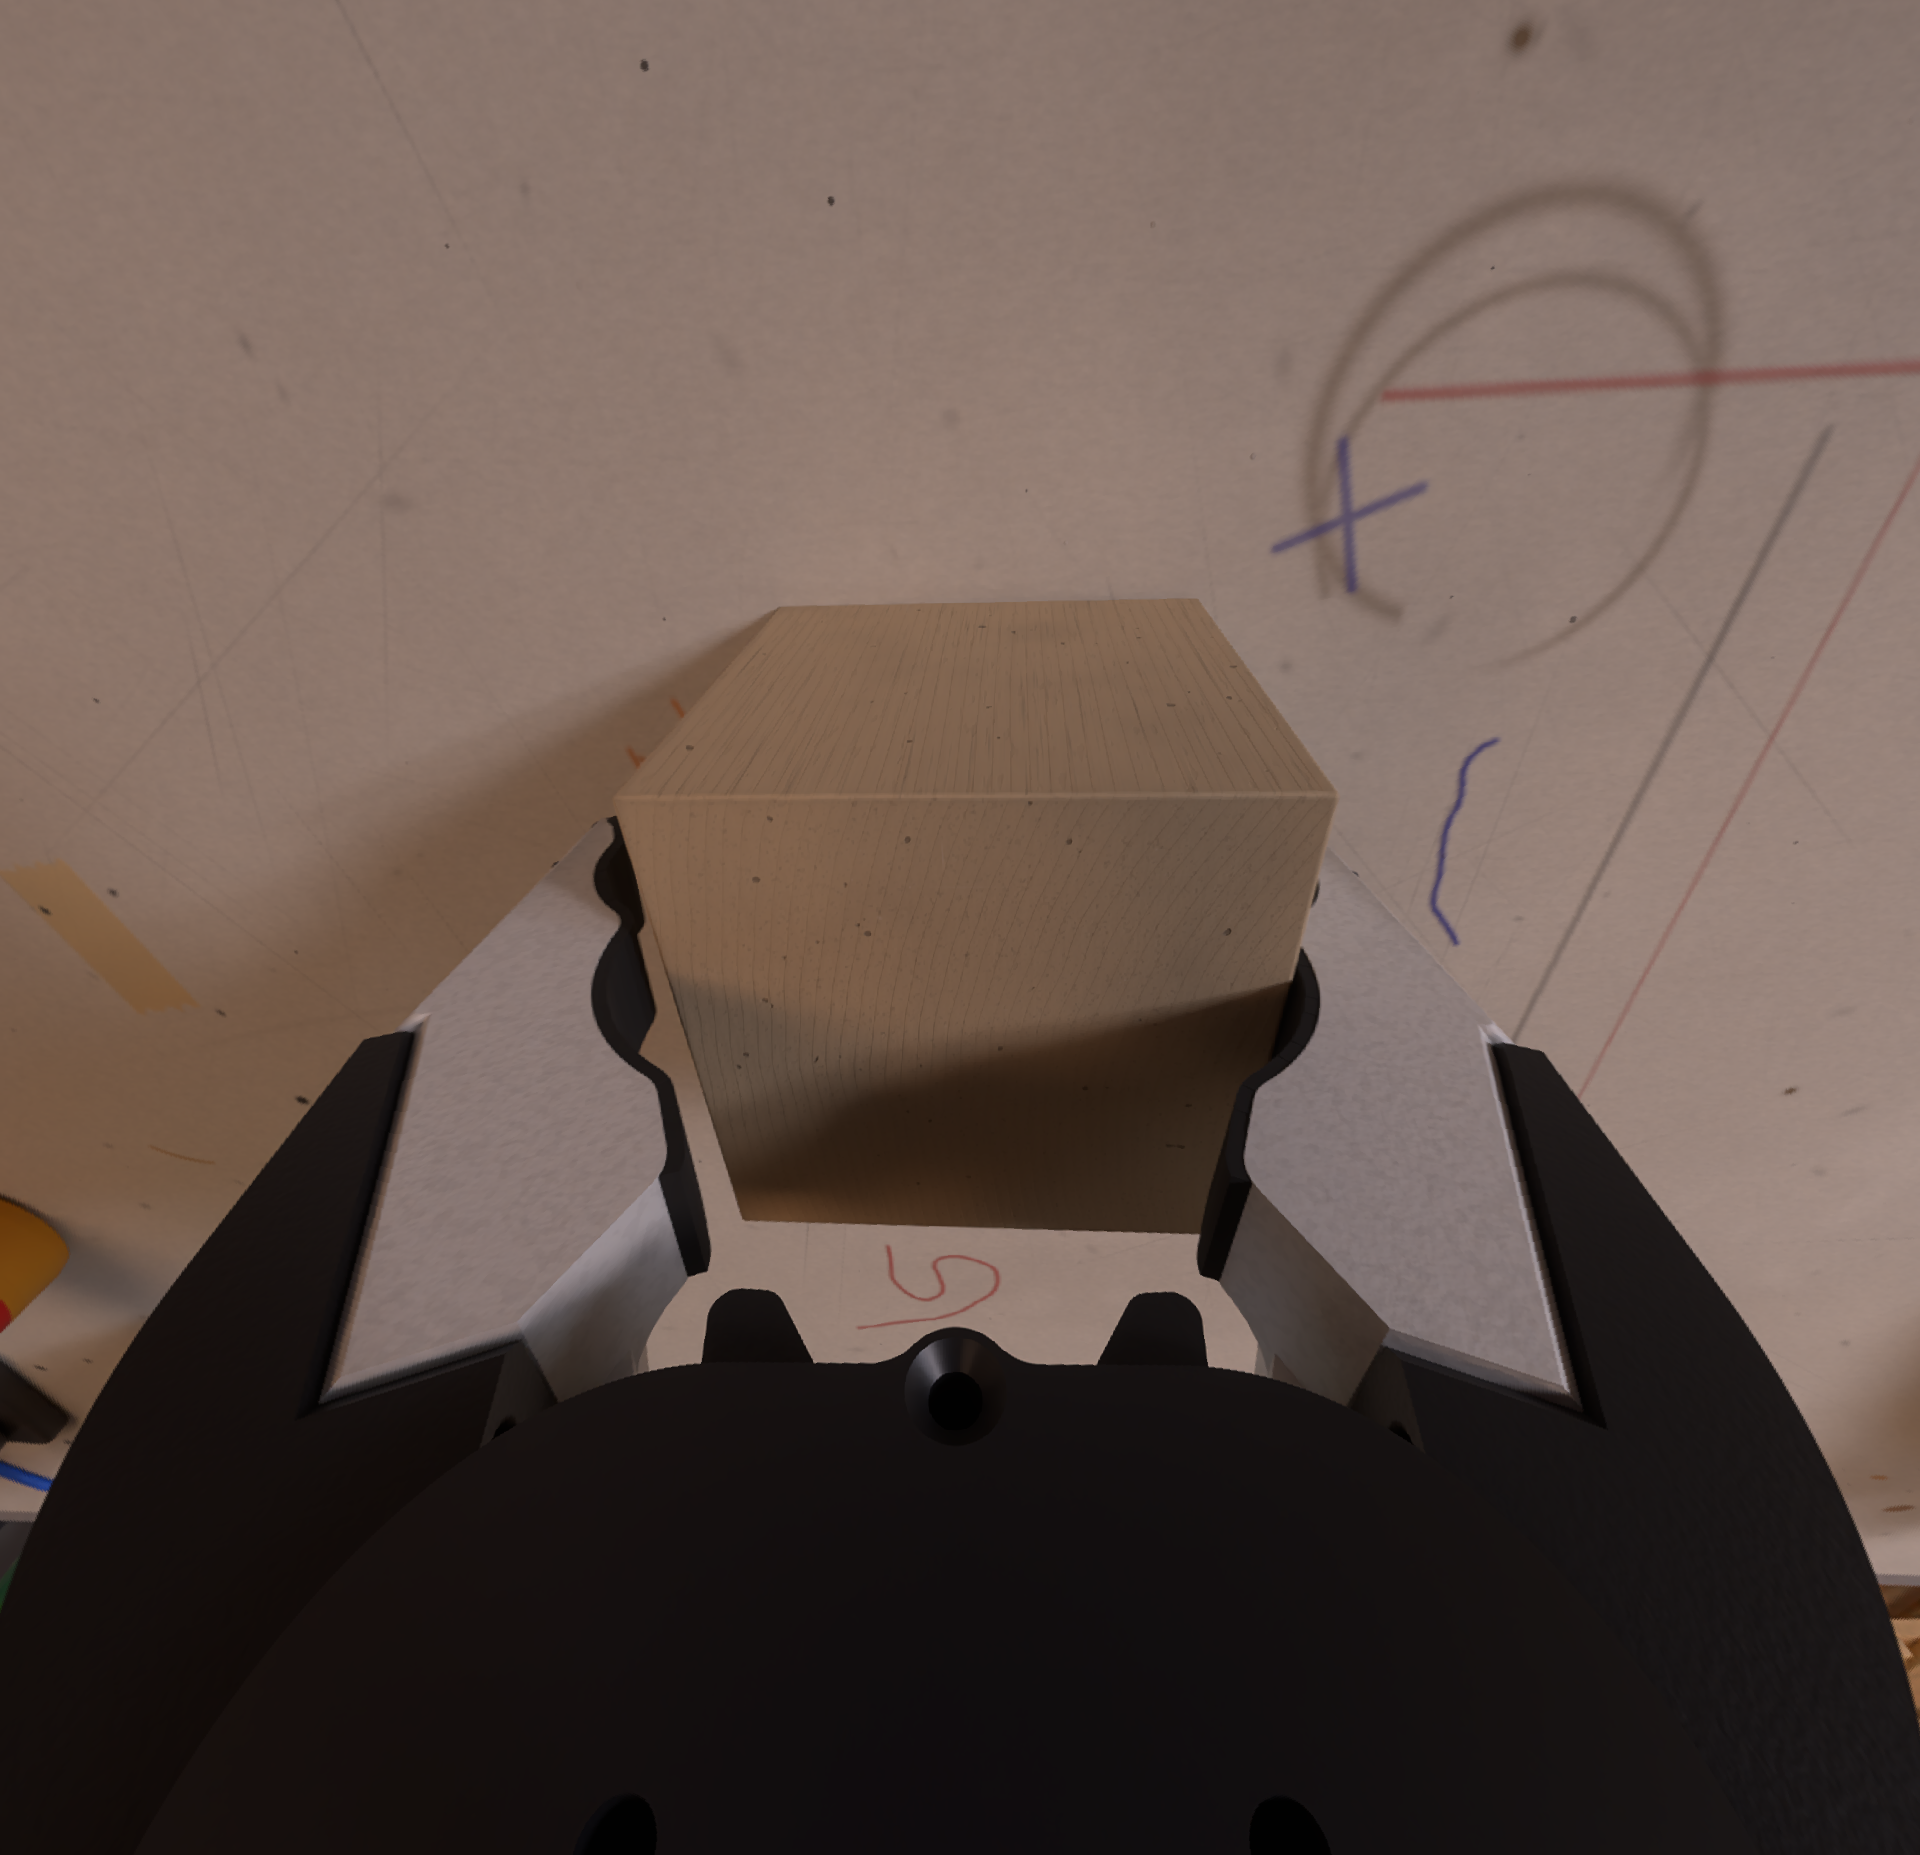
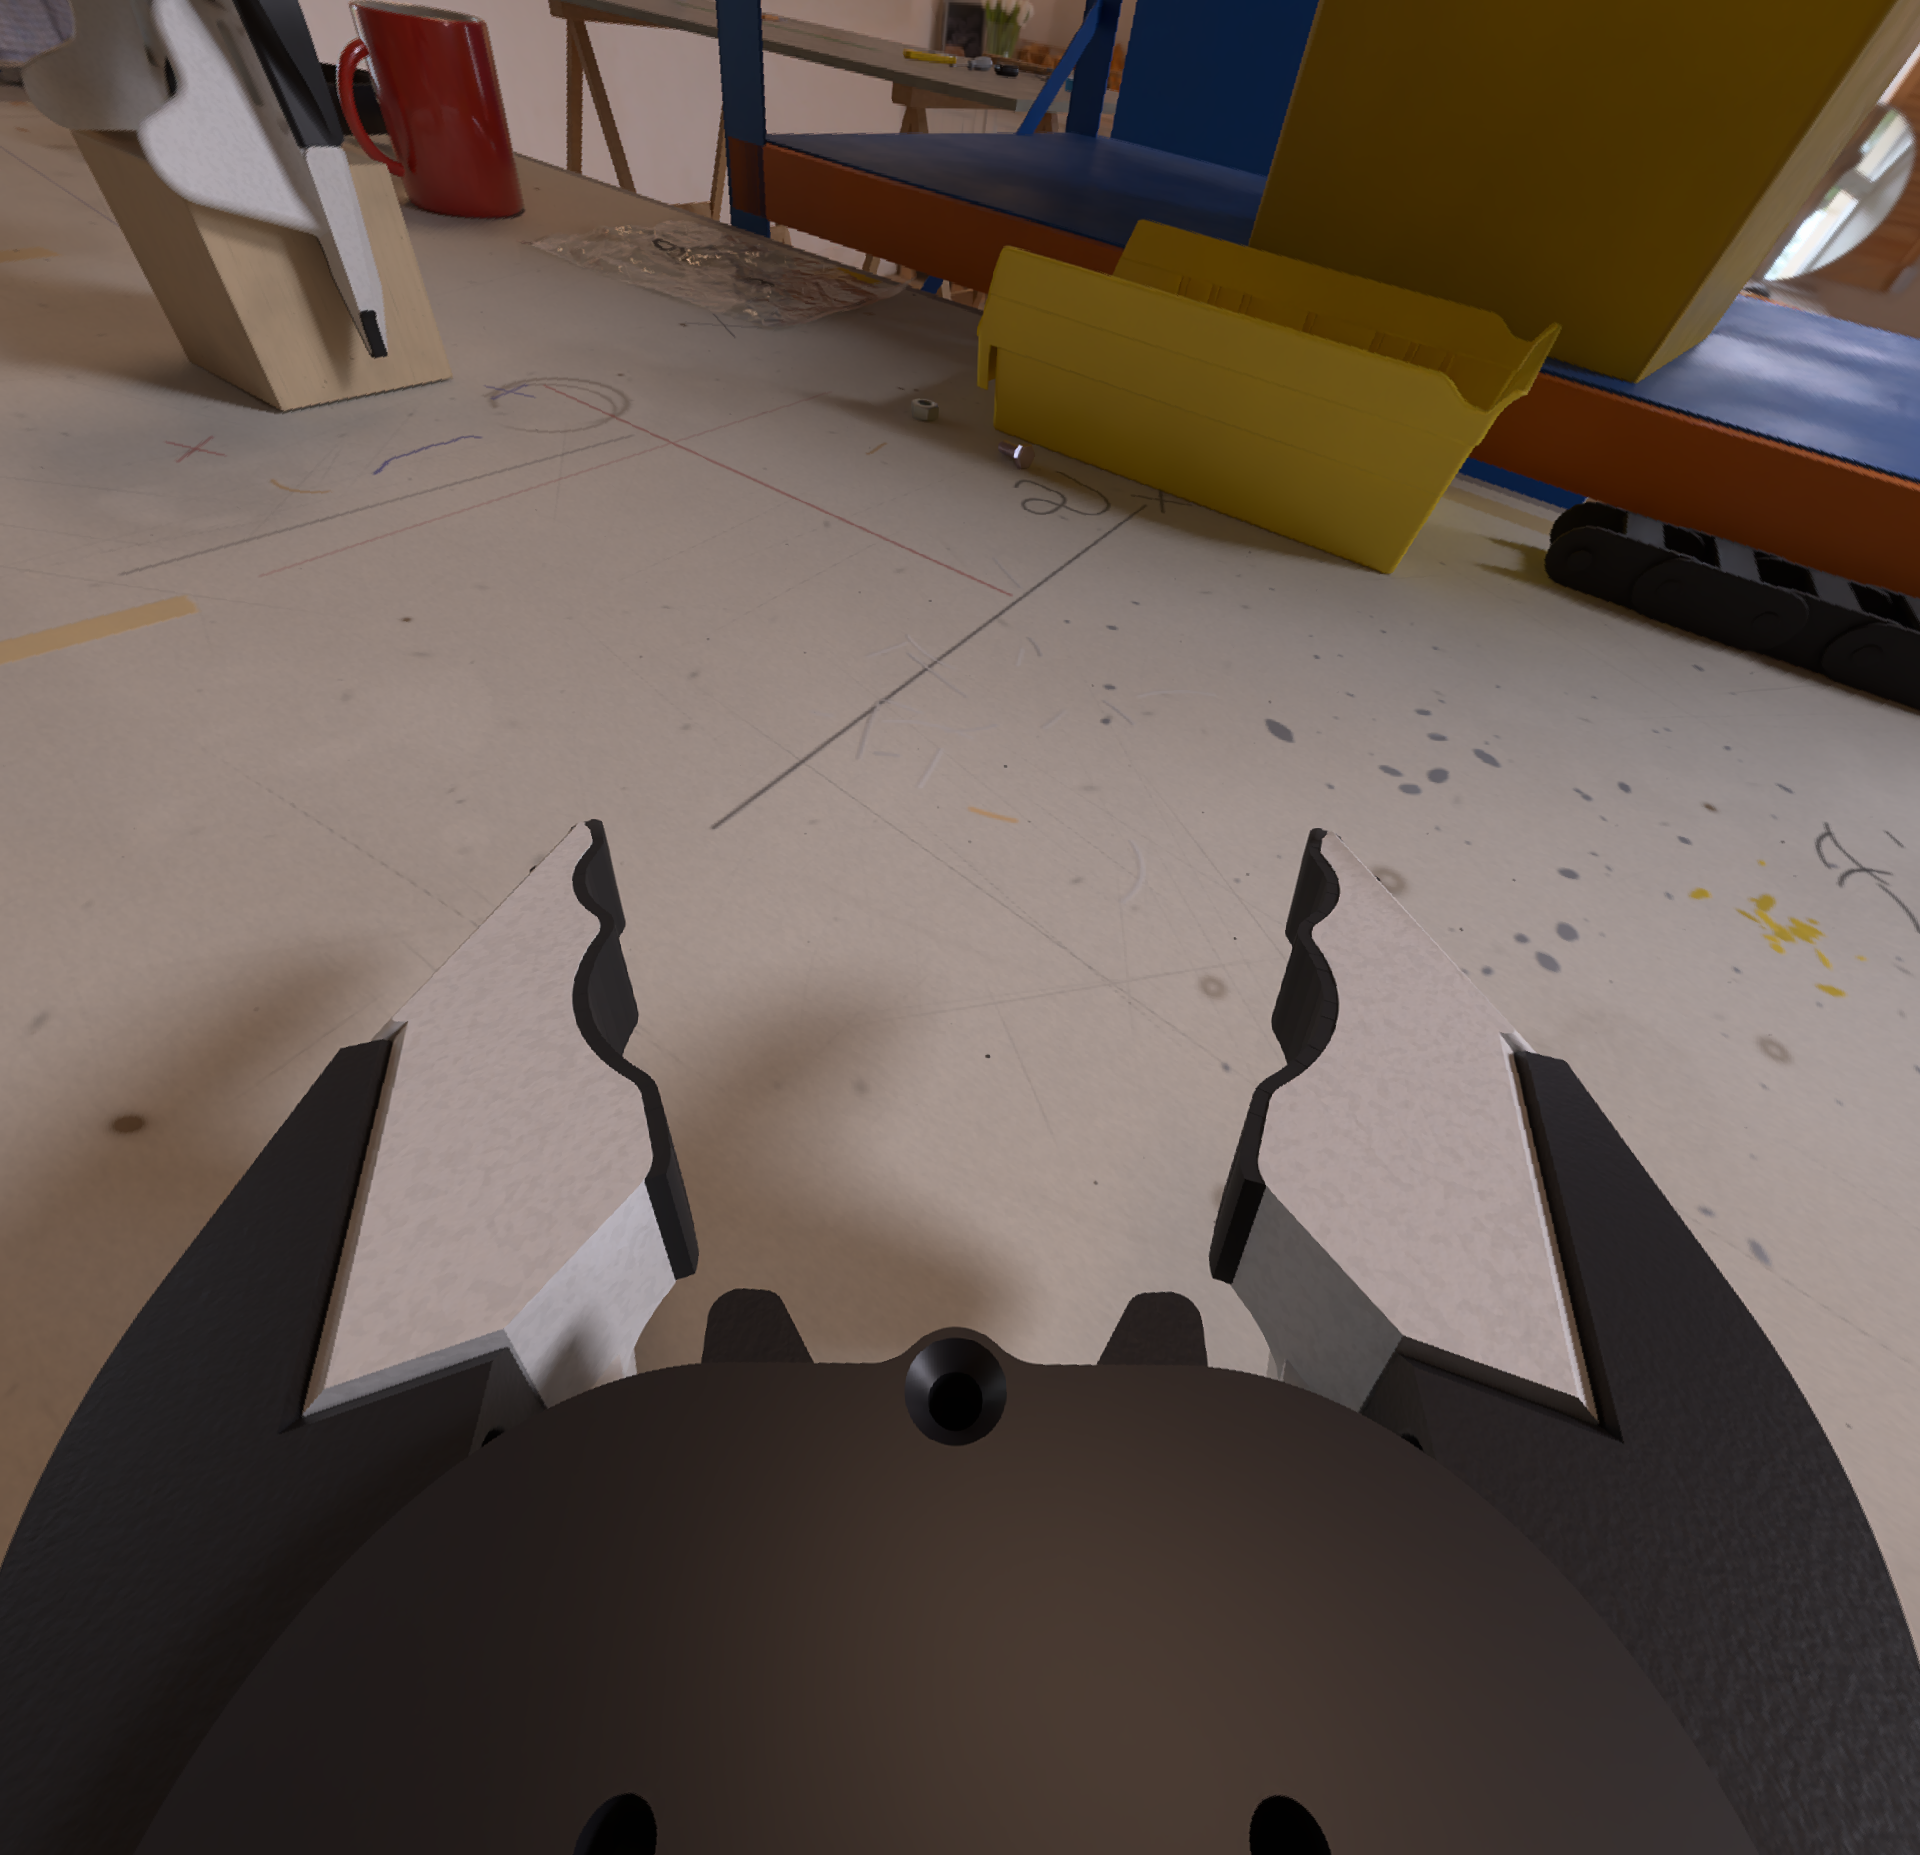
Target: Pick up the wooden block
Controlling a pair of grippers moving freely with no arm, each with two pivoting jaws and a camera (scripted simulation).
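The wooden block (image 1: pixel 977 870) is a pale cube standing on the marked tabletop (image 1: pixel 935 299). My left gripper (image 1: pixel 968 839) straddles it from above, and the black pads touch its left and right sides. In the right wrist view the block (image 2: pixel 281 319) shows at the far upper left, its base at the table, with a white finger of the left gripper (image 2: pixel 260 174) down its side. My right gripper (image 2: pixel 956 834) is open and empty, low over the bare table, well apart from the block.
A red mug (image 2: pixel 447 112) stands just behind the block. A yellow bin (image 2: pixel 1236 392) lies at the far right by a blue and orange rack (image 2: pixel 1039 174). A black cable chain (image 2: pixel 1745 610), a plastic bag (image 2: pixel 717 267) and a small nut (image 2: pixel 925 408) lie nearby.
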